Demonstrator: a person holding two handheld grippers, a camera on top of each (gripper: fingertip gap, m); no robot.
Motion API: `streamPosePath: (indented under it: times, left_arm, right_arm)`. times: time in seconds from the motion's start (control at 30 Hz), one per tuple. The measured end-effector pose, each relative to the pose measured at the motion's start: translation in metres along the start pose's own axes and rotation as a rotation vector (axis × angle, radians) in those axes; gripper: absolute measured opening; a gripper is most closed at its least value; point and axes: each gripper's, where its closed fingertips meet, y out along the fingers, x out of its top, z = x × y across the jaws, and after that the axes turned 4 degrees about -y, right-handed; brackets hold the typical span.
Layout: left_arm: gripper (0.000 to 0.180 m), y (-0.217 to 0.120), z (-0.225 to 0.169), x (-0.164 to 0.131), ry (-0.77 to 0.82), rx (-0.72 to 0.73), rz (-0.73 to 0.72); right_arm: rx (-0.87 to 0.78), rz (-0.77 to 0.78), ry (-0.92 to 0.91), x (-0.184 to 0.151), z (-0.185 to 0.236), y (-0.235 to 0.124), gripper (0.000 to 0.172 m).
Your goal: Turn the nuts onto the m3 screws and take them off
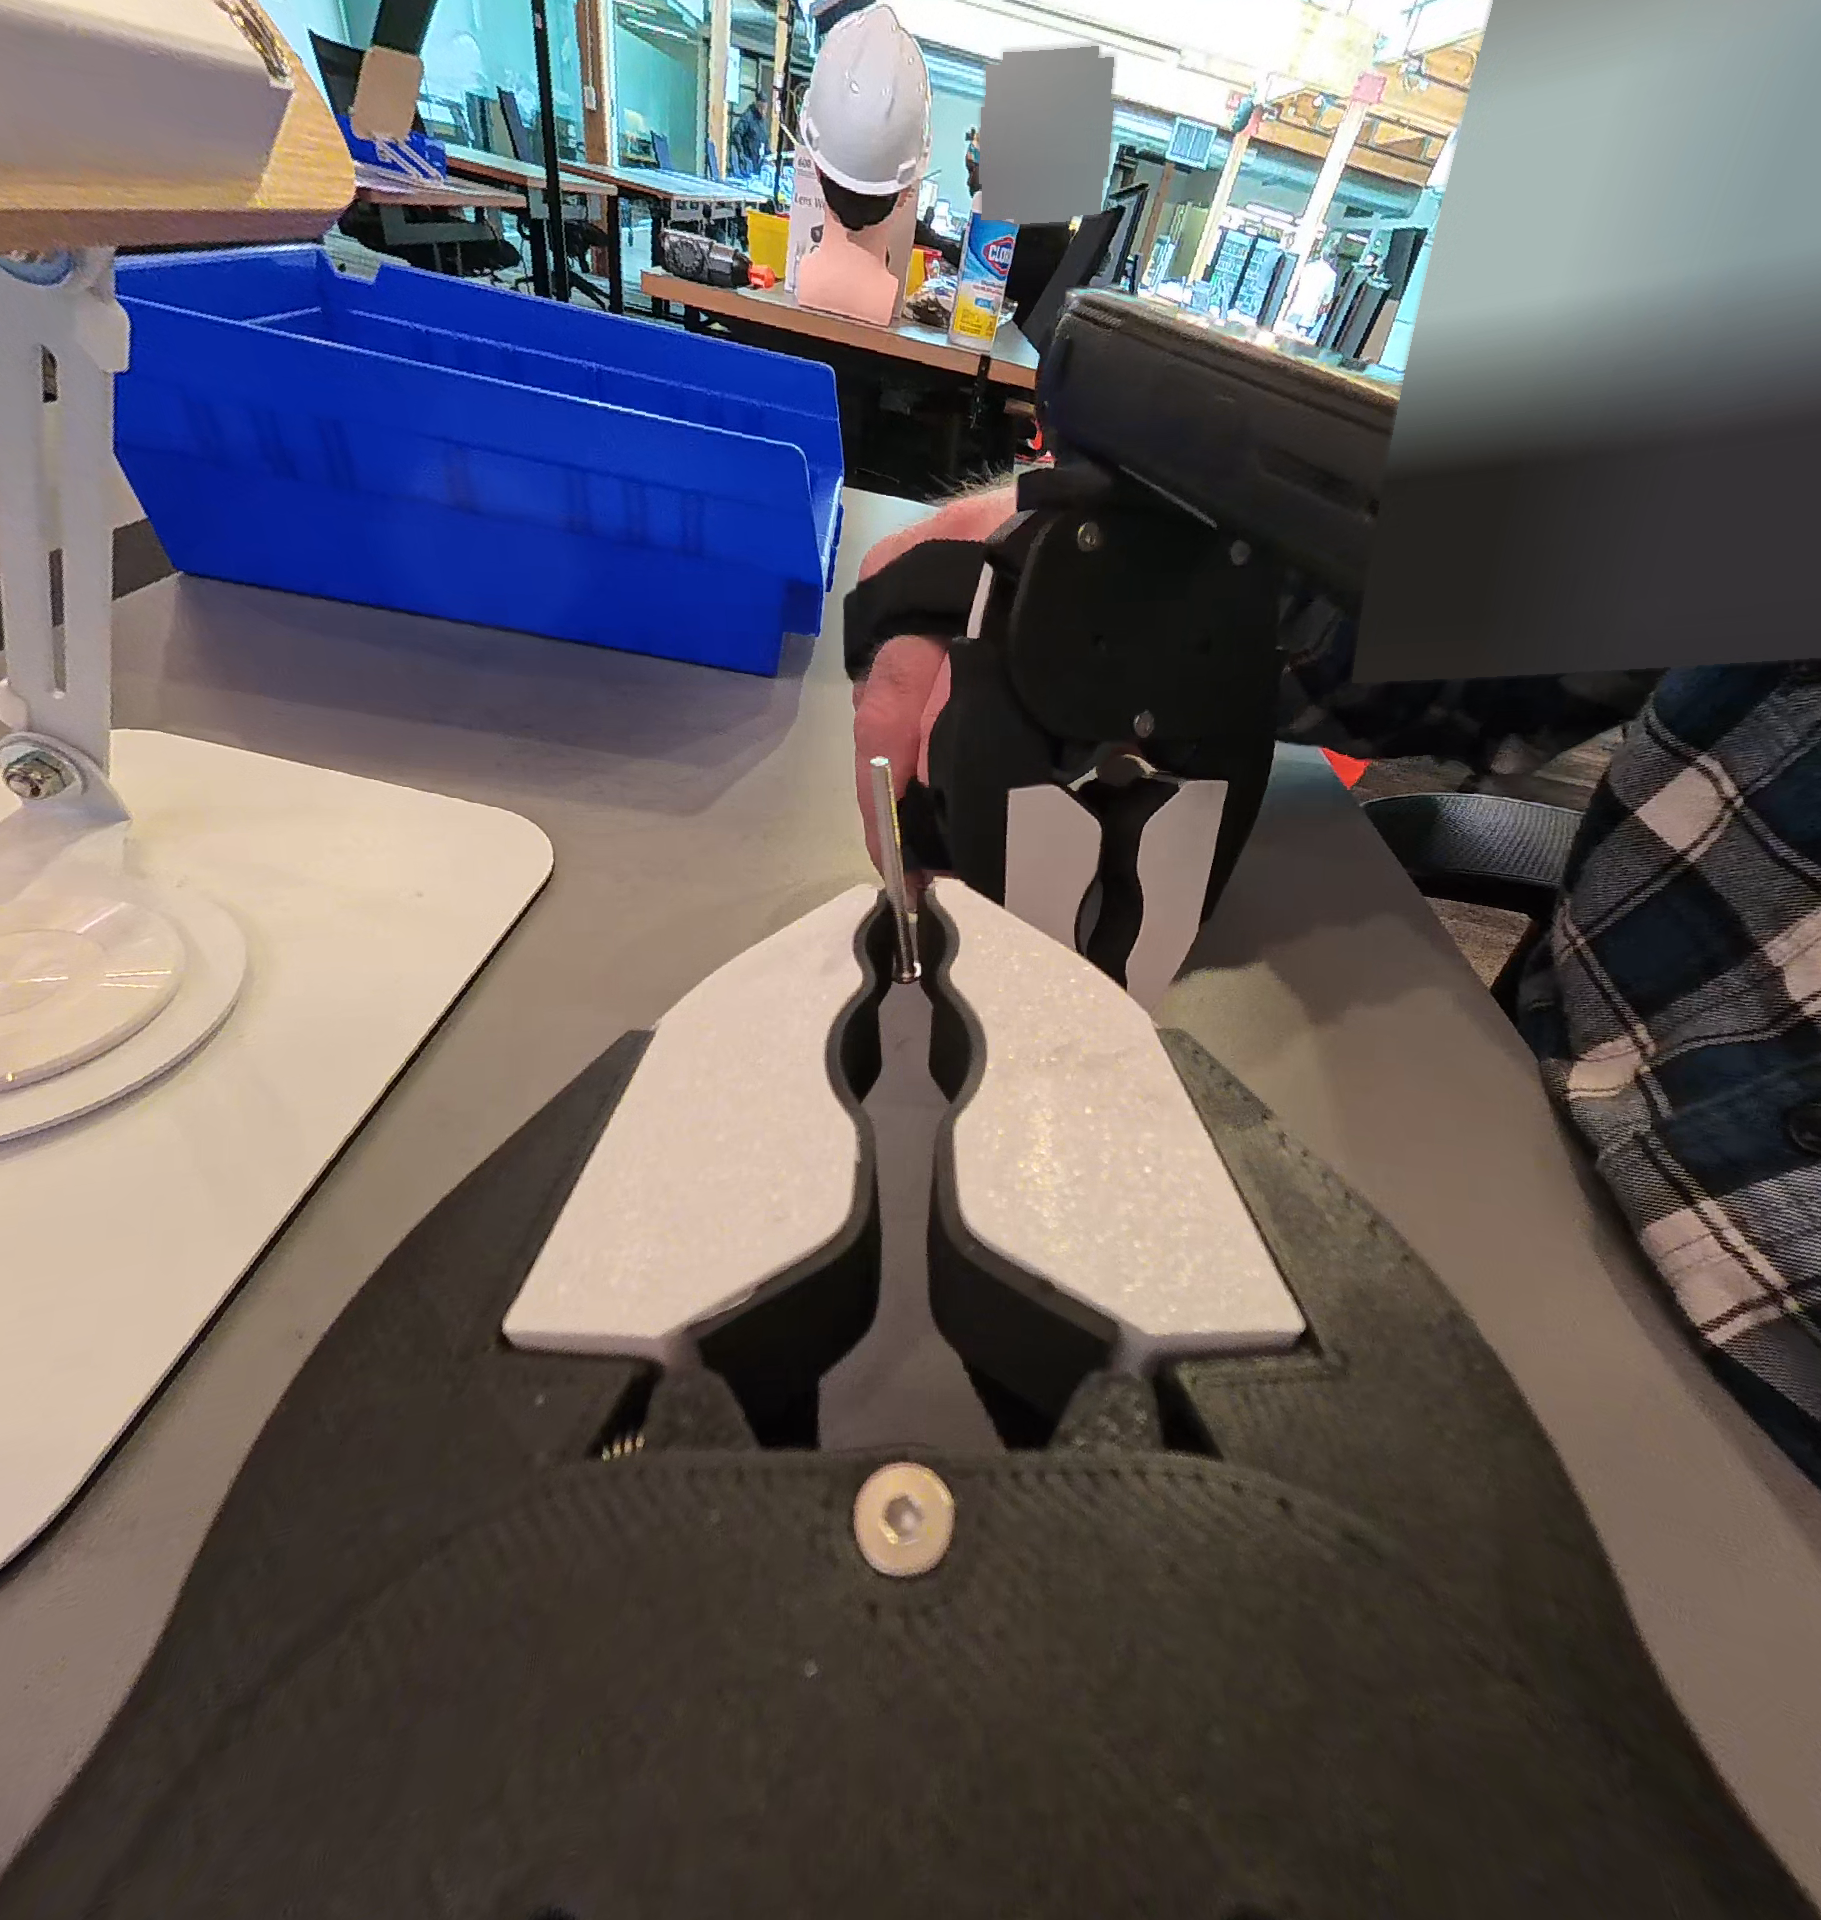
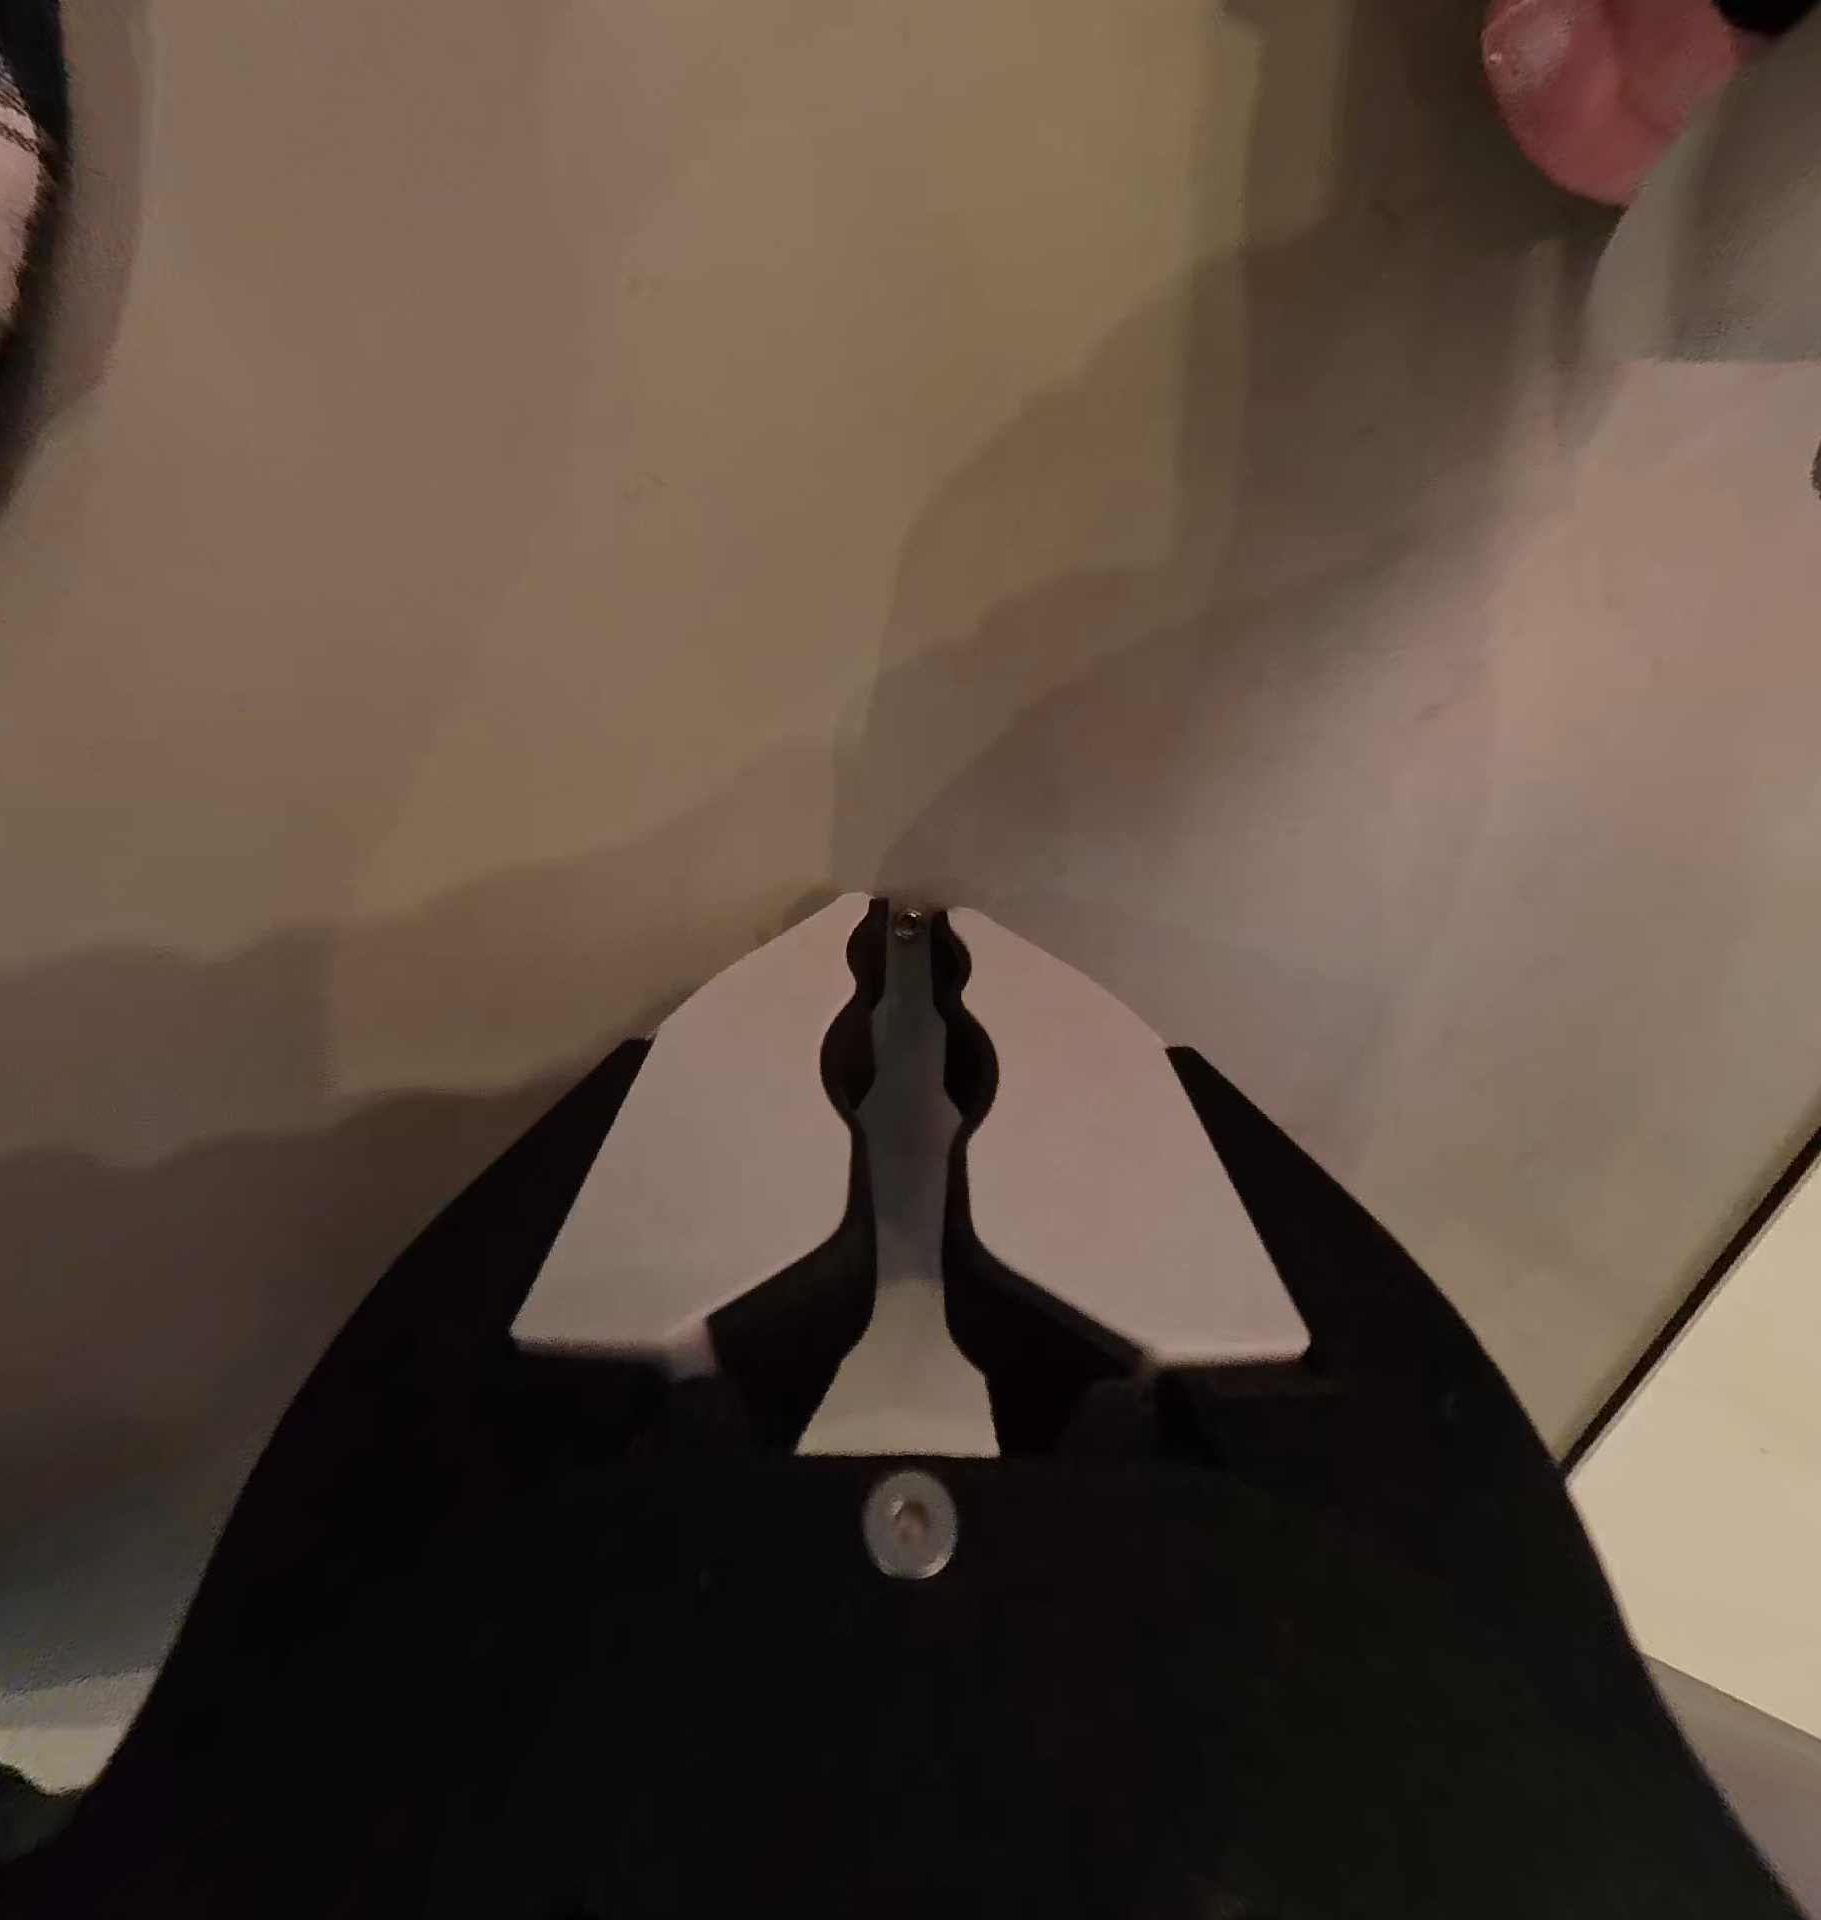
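Observation:
My left gripper is shut on a long silver bolt. The bolt sticks up and forward out of the fingertips, above the grey table. My right gripper shows in the left wrist view, held by a hand just behind the bolt and pointing down at the table. In the right wrist view, my right gripper has its tips against the table. They are closed on a small shiny metal piece.
A blue bin stands at the back left. A white stand base lies on the left and shows as a white edge in the right wrist view. A plaid sleeve is at the right table edge.

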Motion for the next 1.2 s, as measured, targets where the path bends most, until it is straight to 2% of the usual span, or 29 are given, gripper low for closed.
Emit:
streamPosePath:
  times: [0.03,0.33,0.57,0.7,1.0,1.2]
  left_arm:
    - [0.004,0.0,0.0,0.0,0.001,0.0,0.001]
    - [0.003,0.0,0.0,-0.001,0.001,-0.001,0.004]
    - [0.004,0.0,0.002,0.0,0.003,0.004,0.003]
    - [0.004,0.002,0.001,0.0,0.001,0.0,0.004]
    - [0.004,0.012,-0.008,-0.001,0.023,-0.018,0.019]
    - [0.004,0.014,-0.017,0.002,0.061,-0.035,0.023]
  right_arm:
    - [0.004,0.005,-0.009,0.0,0.0,0.0,0.007]
    - [0.036,0.023,-0.073,0.0,0.002,0.0,0.006]
    - [0.013,-0.032,-0.049,0.002,-0.002,-0.007,0.005]
    - [-0.022,-0.076,-0.045,0.009,-0.006,-0.03,0.005]
    - [-0.11,-0.181,-0.088,0.037,-0.032,-0.106,0.005]
    - [-0.105,-0.182,-0.123,0.051,-0.045,-0.119,0.005]
